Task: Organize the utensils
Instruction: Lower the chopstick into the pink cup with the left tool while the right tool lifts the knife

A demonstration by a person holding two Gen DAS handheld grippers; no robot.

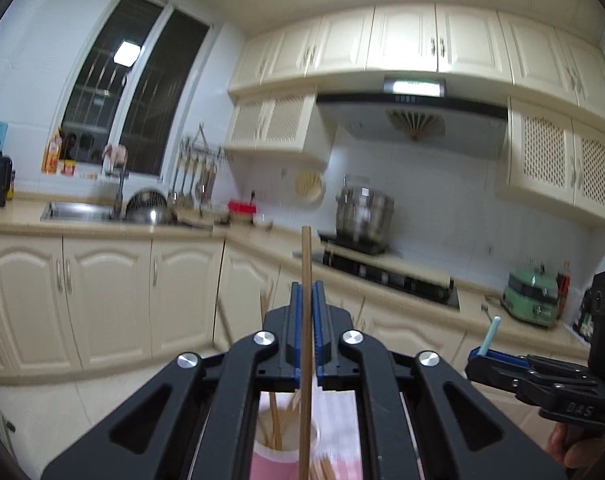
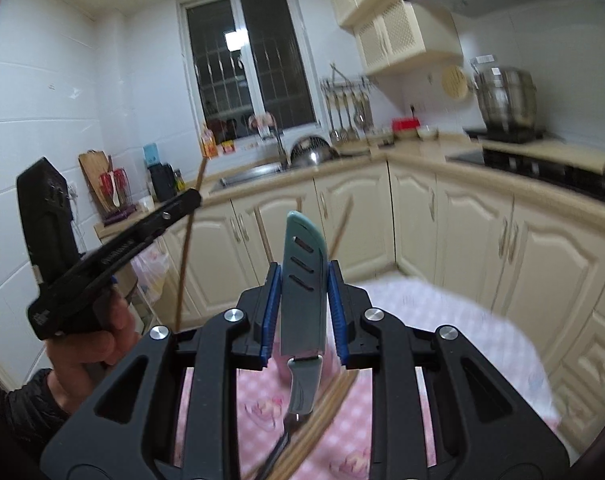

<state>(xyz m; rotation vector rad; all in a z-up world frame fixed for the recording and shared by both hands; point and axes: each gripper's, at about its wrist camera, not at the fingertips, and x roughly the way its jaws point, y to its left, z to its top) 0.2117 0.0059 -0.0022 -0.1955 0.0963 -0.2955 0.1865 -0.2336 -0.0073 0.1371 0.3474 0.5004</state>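
My left gripper (image 1: 307, 288) is shut on a single wooden chopstick (image 1: 306, 256), held upright above a pink cup (image 1: 270, 464) that holds several more chopsticks. The right wrist view shows that same left gripper (image 2: 192, 198) at the left, with its chopstick (image 2: 186, 248) hanging through it. My right gripper (image 2: 304, 280) is shut on a teal sheathed knife (image 2: 304, 264), tip up and handle (image 2: 304, 384) hanging below the jaws. In the left wrist view the right gripper (image 1: 482, 354) shows at the right edge with the knife's pale blue tip (image 1: 494, 326) sticking up.
A table with a pink checked cloth (image 2: 442, 320) lies below both grippers, and a bundle of chopsticks (image 2: 326, 400) lies under the knife handle. Beyond are cream cabinets, a sink (image 1: 78, 210), a hob with a steel pot (image 1: 364, 210) and a green appliance (image 1: 532, 298).
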